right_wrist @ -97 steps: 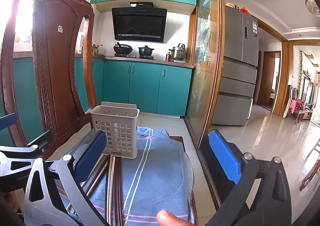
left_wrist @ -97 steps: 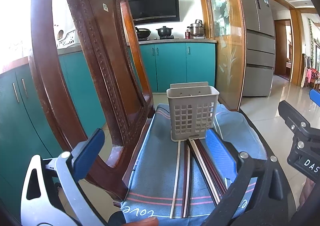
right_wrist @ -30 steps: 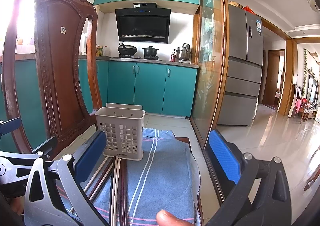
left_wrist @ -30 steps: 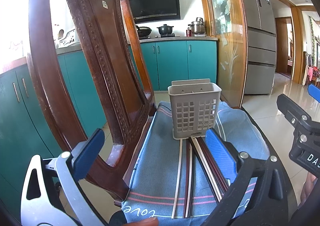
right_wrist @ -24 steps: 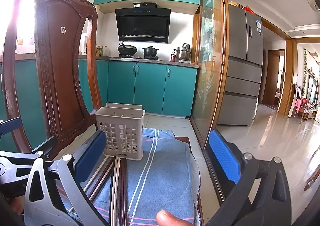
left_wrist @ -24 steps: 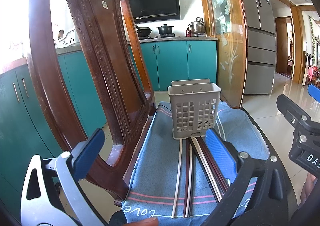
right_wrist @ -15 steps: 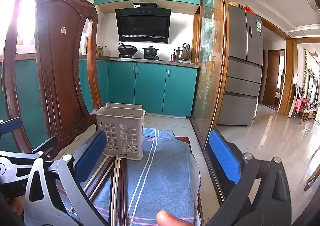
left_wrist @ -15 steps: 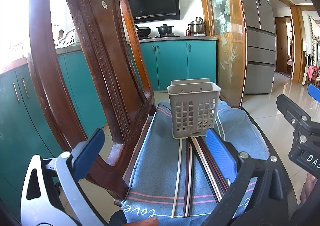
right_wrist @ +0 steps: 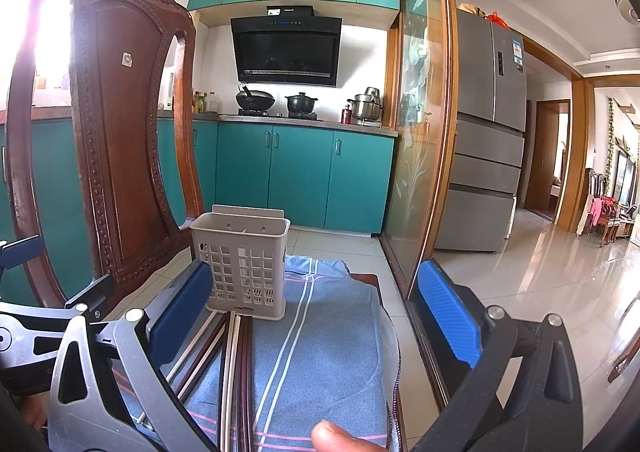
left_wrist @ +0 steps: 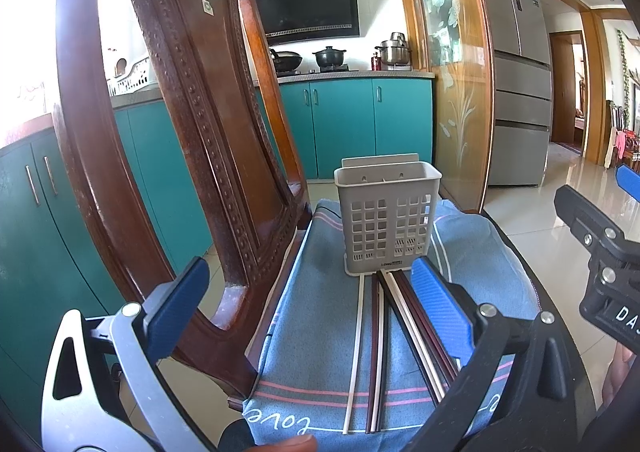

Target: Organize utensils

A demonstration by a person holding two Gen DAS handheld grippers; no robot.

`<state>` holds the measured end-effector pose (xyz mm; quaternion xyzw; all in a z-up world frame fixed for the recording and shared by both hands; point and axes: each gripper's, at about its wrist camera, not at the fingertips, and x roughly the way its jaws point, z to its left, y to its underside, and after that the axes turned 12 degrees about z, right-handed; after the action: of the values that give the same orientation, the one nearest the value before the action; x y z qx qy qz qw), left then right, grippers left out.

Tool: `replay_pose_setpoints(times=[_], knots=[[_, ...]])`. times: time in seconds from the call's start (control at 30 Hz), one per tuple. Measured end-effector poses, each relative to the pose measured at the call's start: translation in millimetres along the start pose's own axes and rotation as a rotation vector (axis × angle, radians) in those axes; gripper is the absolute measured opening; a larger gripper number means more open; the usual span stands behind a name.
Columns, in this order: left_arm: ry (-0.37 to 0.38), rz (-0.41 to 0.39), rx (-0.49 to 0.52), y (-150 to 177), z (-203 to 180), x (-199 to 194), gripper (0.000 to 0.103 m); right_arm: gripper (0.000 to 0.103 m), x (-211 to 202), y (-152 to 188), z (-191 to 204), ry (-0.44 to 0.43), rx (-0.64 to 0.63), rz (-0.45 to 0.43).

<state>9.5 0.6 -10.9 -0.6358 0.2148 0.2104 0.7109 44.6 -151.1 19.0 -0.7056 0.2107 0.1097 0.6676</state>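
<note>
A grey slotted utensil holder (left_wrist: 387, 221) stands on a blue cloth (left_wrist: 320, 316); chopsticks (left_wrist: 380, 336) lie flat just before it. Left gripper (left_wrist: 308, 308) and right gripper (right_wrist: 316, 316) both gape wide, empty.

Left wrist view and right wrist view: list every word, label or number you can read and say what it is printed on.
"love", upside down in white script, on the blue cloth at its near hem.
"DA", cut off by the frame edge, on the black body of the right tongs.
Small dark label at the foot of the grey utensil basket: too small to read.
Stickers on the fridge door: too blurred.
Brand mark on the range hood: too small.
</note>
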Motion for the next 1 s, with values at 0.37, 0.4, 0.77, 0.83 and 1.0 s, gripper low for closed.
replay_pose_setpoints(times=[0.37, 0.4, 0.77, 0.83, 1.0], knots=[[0.087, 0.145, -0.011, 5, 2, 28, 0.1, 0.101, 44, 4, 2, 0.08, -0.046, 0.187], [0.095, 0.171, -0.009, 7, 1, 33, 0.1, 0.101, 57, 7, 3, 0.103, -0.066, 0.246], [0.194, 0.43, 0.1, 32, -16, 87, 0.1, 0.077, 142, 47, -7, 0.005, 0.016, 0.597], [0.24, 0.469, 0.105, 37, -18, 92, 0.099, 0.063, 148, 50, -8, -0.04, 0.056, 0.632], [0.287, 0.541, 0.076, 48, -18, 107, 0.056, 0.059, 156, 55, 4, -0.106, 0.043, 0.653]])
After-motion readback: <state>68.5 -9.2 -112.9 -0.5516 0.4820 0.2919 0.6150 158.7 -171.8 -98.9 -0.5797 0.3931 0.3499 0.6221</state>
